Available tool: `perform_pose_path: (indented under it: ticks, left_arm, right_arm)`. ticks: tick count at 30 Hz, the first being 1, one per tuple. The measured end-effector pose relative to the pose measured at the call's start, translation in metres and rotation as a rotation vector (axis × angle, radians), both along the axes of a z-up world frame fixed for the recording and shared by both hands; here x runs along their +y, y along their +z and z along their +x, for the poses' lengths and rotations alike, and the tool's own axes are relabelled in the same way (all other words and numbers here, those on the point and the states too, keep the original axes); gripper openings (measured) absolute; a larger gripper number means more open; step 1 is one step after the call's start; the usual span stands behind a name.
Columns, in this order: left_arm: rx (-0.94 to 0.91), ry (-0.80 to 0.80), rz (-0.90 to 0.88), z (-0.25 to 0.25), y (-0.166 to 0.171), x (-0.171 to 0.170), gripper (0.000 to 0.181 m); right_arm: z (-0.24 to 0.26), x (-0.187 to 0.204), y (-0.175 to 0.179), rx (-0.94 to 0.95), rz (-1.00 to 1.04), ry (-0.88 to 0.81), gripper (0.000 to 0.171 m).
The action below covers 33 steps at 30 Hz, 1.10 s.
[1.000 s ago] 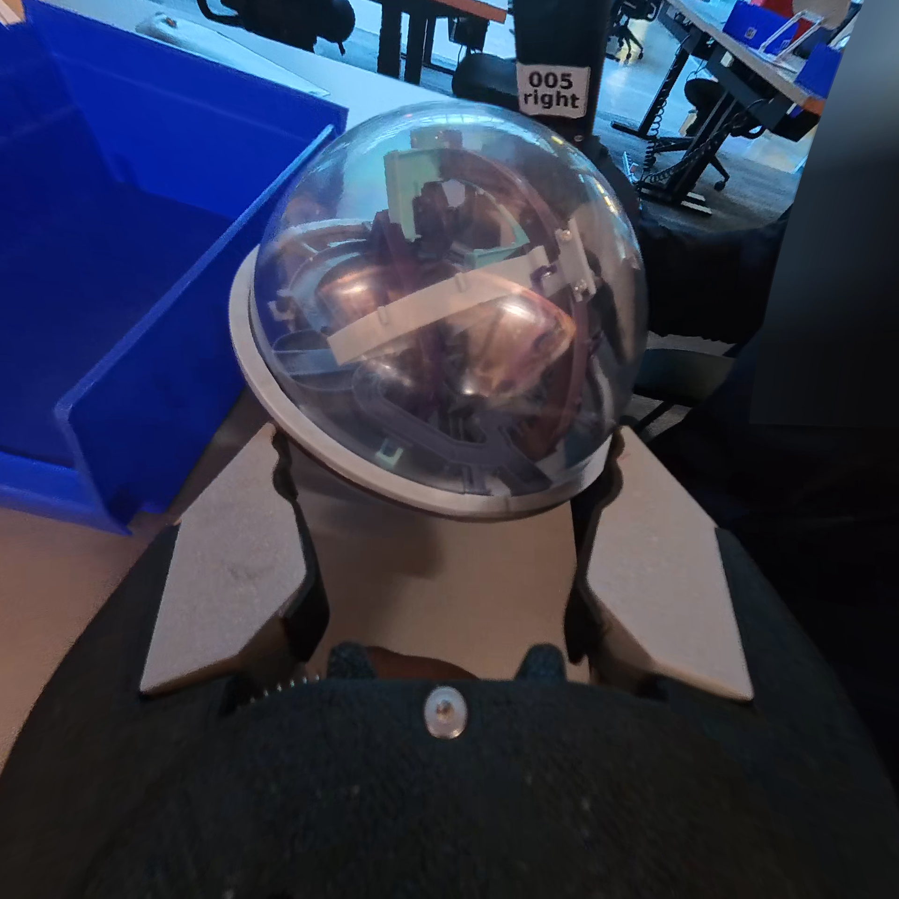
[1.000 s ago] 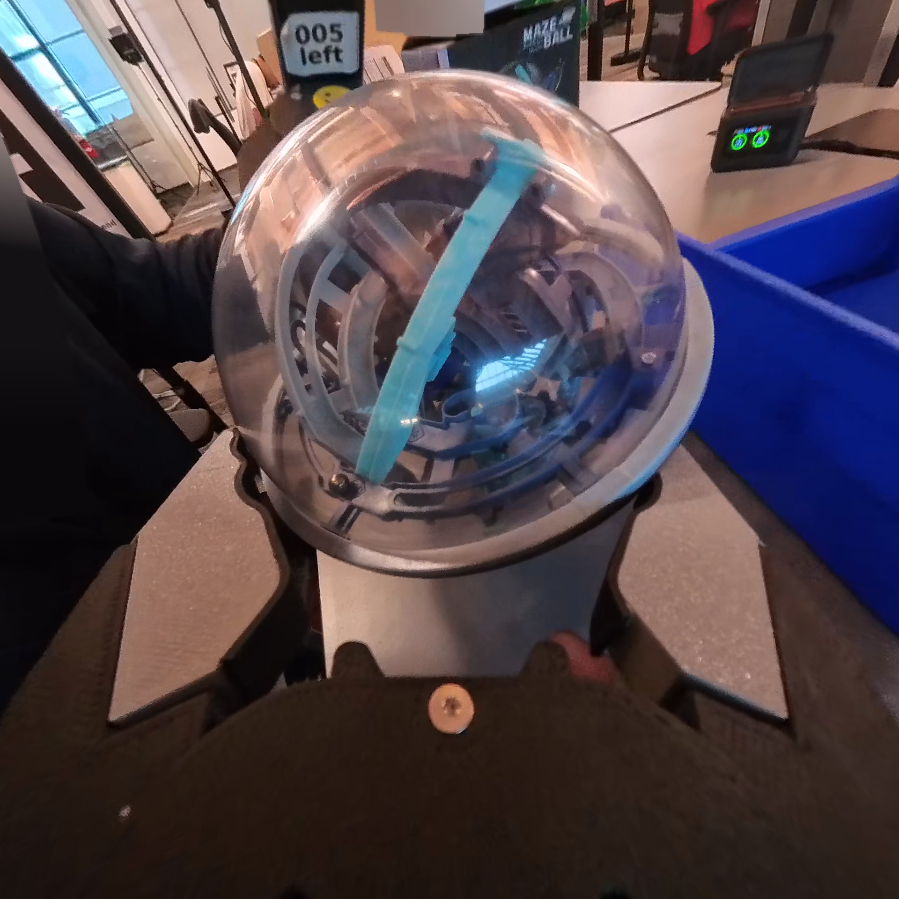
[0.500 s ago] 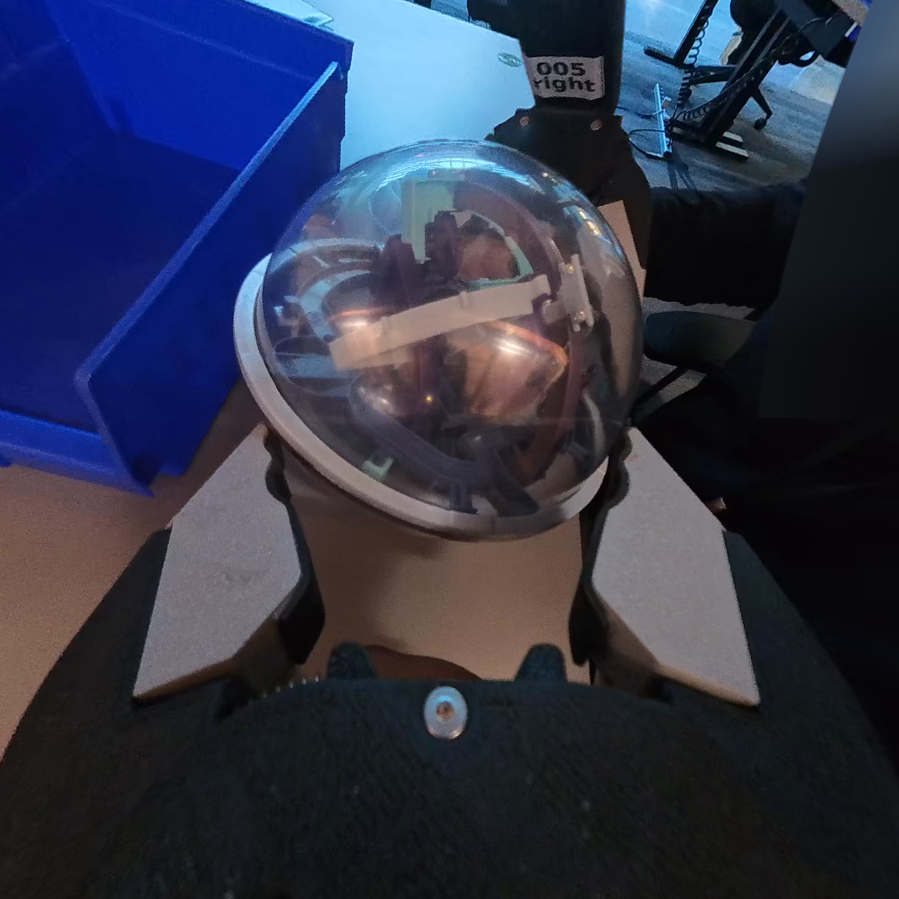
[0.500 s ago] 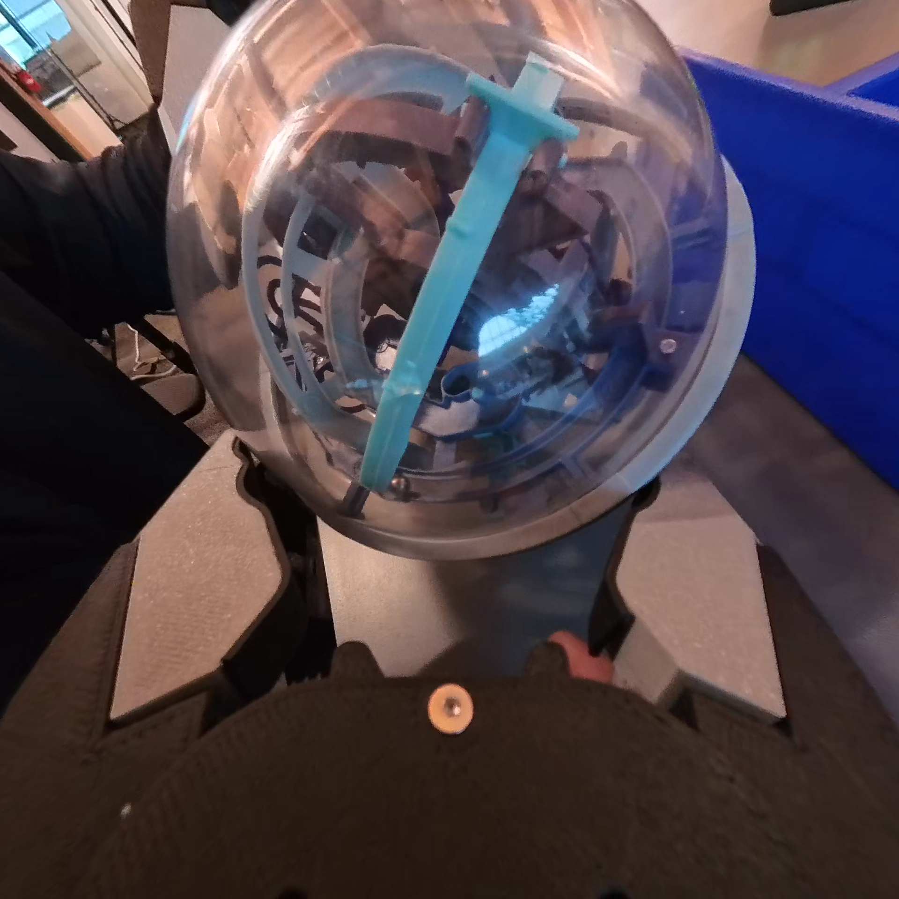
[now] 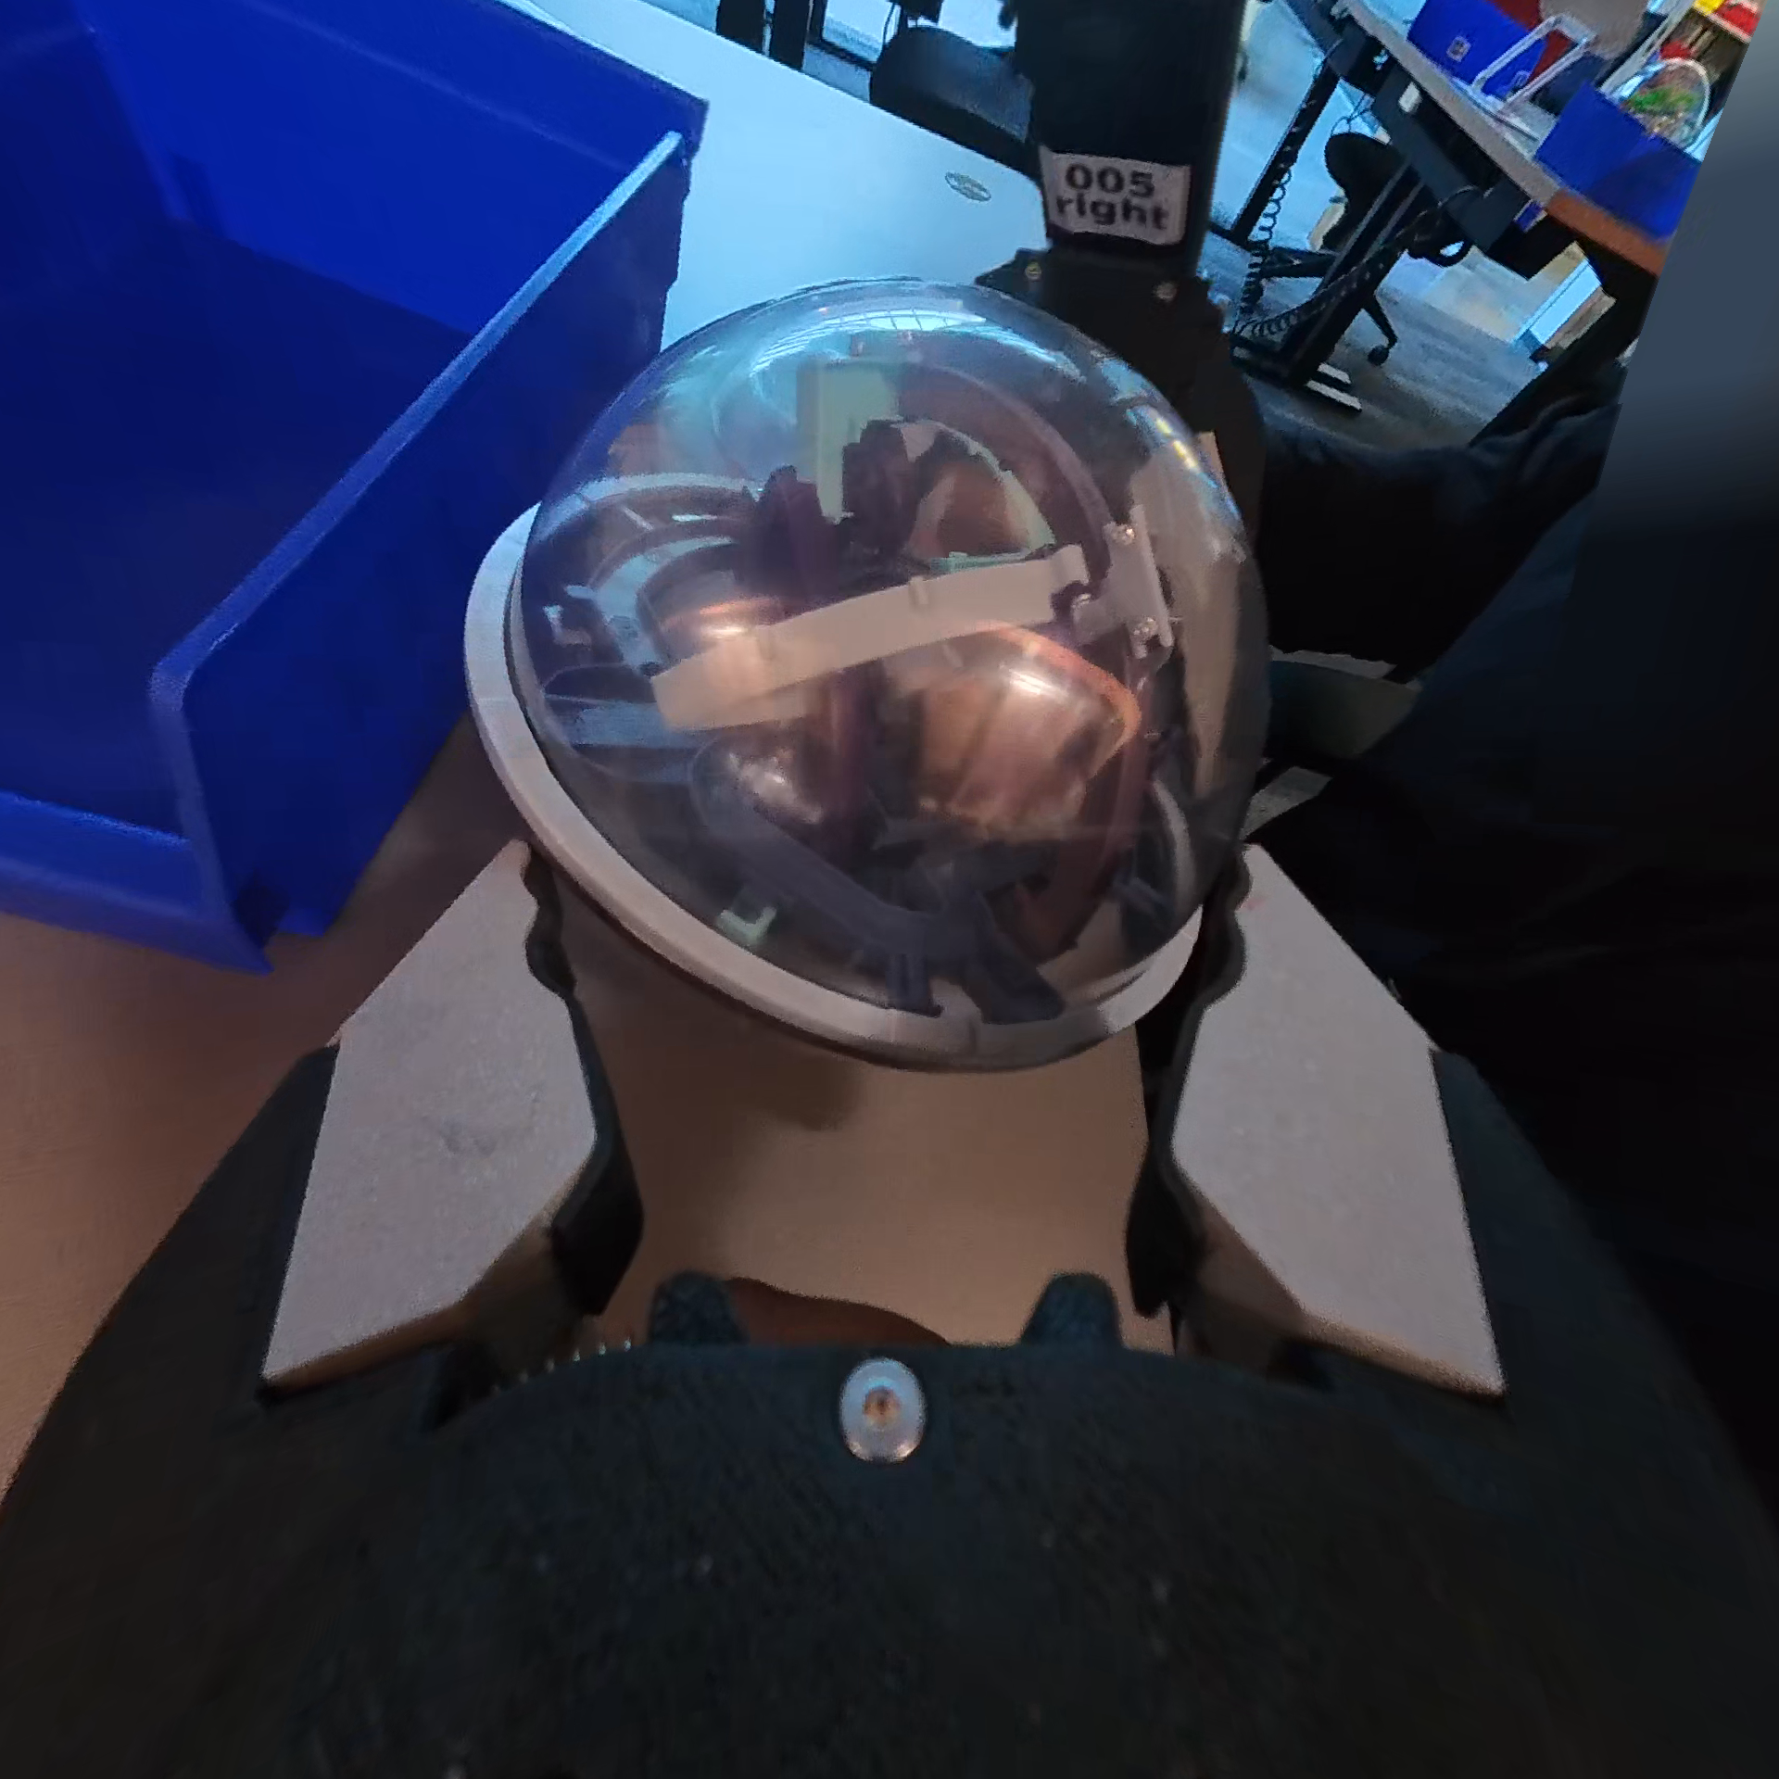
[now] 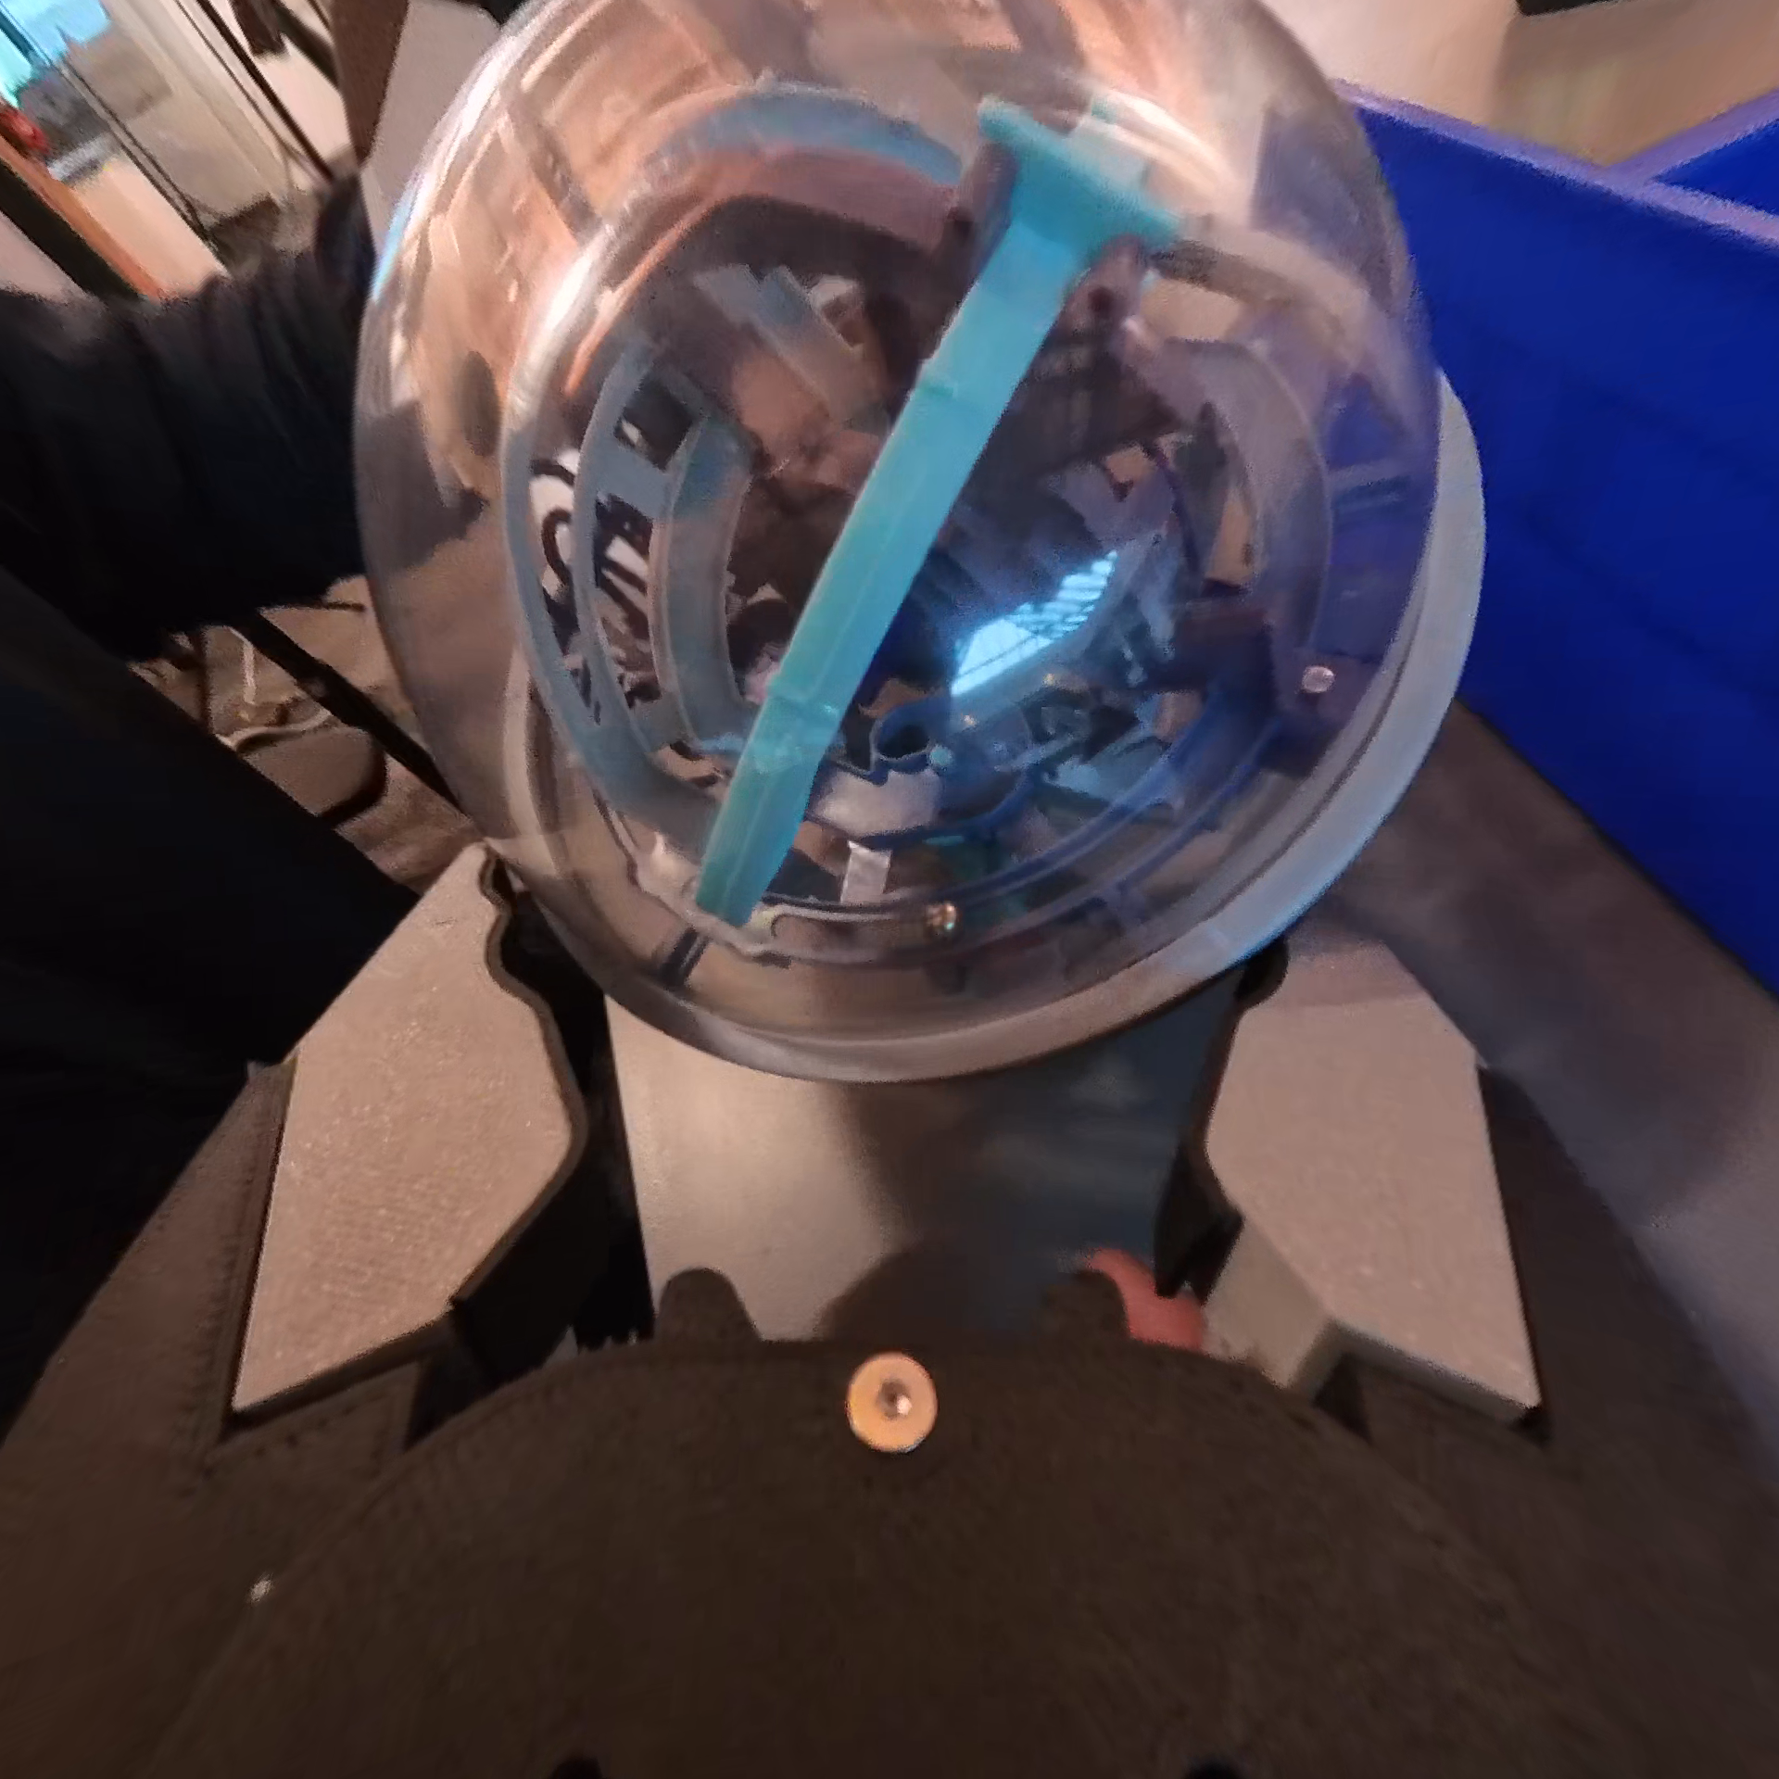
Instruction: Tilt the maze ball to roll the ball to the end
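Maze ball: the clear maze ball [image 5: 866, 674] is held up off the counter [image 5: 125, 1059], pinched between the two claws from opposite sides, just beside the blue bin [image 5: 318, 462].
Left claw: the left claw [image 5: 881, 924] has its jaws spread wide and pressed against the white rim ring [image 5: 539, 809] of the sphere, so it is clamped on the ball.
Right claw: the right claw [image 6: 890, 963] is clamped the same way on the far half; in the left wrist view its dark body [image 5: 1121, 144] shows at 12 o'clock behind the dome.
What changed: compared with a second ago, the right wrist view has pitched downward, and the sphere now fills the top of it. The turquoise track [image 6: 924, 539] runs from 1 o'clock down to 7 o'clock, steeper than before. In the left wrist view the bin has slid from 9 o'clock towards 10 o'clock, and the ball sits a little more to the right.
Steel ball: a small shiny bead [image 6: 941, 916] lies on the low ring near 6 o'clock of the dome; whether it is the rolling ball or a screw I cannot tell, as the picture is blurred.
Meaning: I judge the tilting to be under way, with the run unfinished.
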State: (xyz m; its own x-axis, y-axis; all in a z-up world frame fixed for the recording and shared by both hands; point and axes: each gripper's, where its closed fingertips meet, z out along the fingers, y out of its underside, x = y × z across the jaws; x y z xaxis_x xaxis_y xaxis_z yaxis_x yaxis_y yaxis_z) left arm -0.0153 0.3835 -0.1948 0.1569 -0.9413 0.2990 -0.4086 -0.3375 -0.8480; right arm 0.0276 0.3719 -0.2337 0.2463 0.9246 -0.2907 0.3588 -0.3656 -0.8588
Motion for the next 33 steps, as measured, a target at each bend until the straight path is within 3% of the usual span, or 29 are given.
perform_pose_path:
  ticks: [23, 33]
  left_arm:
    - [-0.072, -0.017, 0.025, -0.012, 0.012, 0.016, 0.117]
    - [-0.062, 0.012, 0.039, -0.015, 0.021, 0.028, 0.114]
  right_arm:
    - [0.009, -0.001, -0.021, -0.171, 0.1, 0.036, 0.134]
    - [0.009, 0.001, -0.029, -0.224, 0.099, 0.021, 0.121]
